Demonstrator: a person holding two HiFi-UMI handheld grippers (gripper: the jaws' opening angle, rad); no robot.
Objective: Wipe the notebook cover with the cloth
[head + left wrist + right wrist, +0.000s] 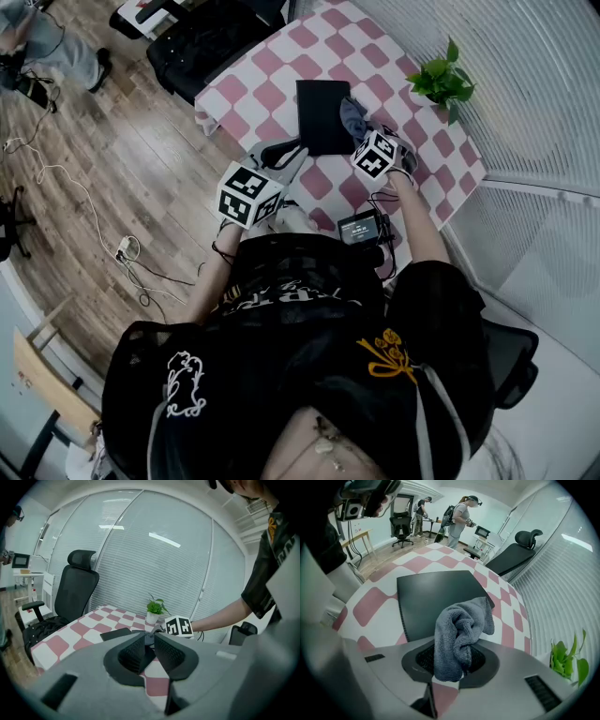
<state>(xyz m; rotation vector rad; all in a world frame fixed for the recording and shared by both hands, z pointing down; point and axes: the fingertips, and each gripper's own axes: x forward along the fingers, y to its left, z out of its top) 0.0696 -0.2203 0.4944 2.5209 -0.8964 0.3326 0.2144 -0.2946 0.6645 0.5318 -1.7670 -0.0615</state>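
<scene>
Closed black notebook (323,115) lying flat on the pink-and-white checked table (431,141), with its long axis running away from the person and its short near edge facing the two tongs. We see the right tongs (364,134) at the notebook's right edge, clamped on a bunched grey cloth (353,117). The right forearm (422,225) is stretched forward over the table, and the marker cube sits above the hand. The left tongs (298,153) point at the notebook's near left corner, on a bent left forearm (211,277) held closer to the body. We cannot tell from above whether they touch the cover. The right gripper view gives what the head view does not: the cloth (457,634) rises from between the jaws of the right tongs (452,656), and its free fold flops onto the nearest corner of the notebook (436,597). Beyond it we see two people (459,515) standing and an office chair (513,555) at the table's far side. In the left gripper view the left tongs (149,641) have their jaws together with nothing between them. The notebook (115,633) shows there only as a thin dark slab past the tips, with a potted plant (154,607) behind it. The head view alone shows a small screen device (361,228) at the table's near edge.
</scene>
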